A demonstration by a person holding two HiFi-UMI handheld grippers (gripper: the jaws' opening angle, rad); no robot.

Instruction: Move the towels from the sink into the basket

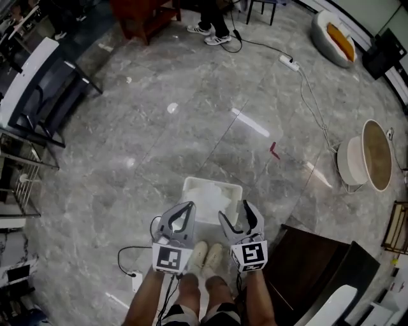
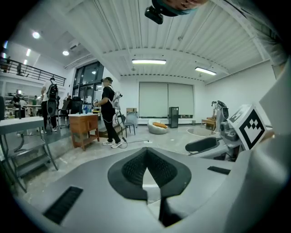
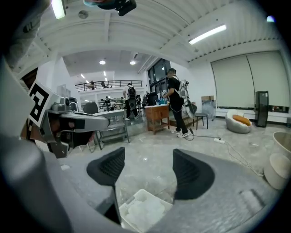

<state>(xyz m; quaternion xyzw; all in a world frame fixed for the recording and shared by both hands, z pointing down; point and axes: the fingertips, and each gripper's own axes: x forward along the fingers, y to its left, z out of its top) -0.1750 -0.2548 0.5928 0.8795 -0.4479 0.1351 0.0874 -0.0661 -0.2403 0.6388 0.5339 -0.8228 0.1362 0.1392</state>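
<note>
grey marble floor (image 1: 159, 127) runs under everything. nearest are pale shoes (image 1: 205, 256); over them the left gripper (image 1: 183, 210) has its jaws pressed together on nothing, while the right gripper (image 1: 234, 216) stands spread and empty. just ahead sits the white basket (image 1: 191, 185), holding crumpled white towels (image 1: 209, 194). farther off stands a wooden table (image 1: 143, 19).

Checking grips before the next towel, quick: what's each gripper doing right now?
Left gripper: closed, nothing between its jaws.
Right gripper: open, empty.
</note>
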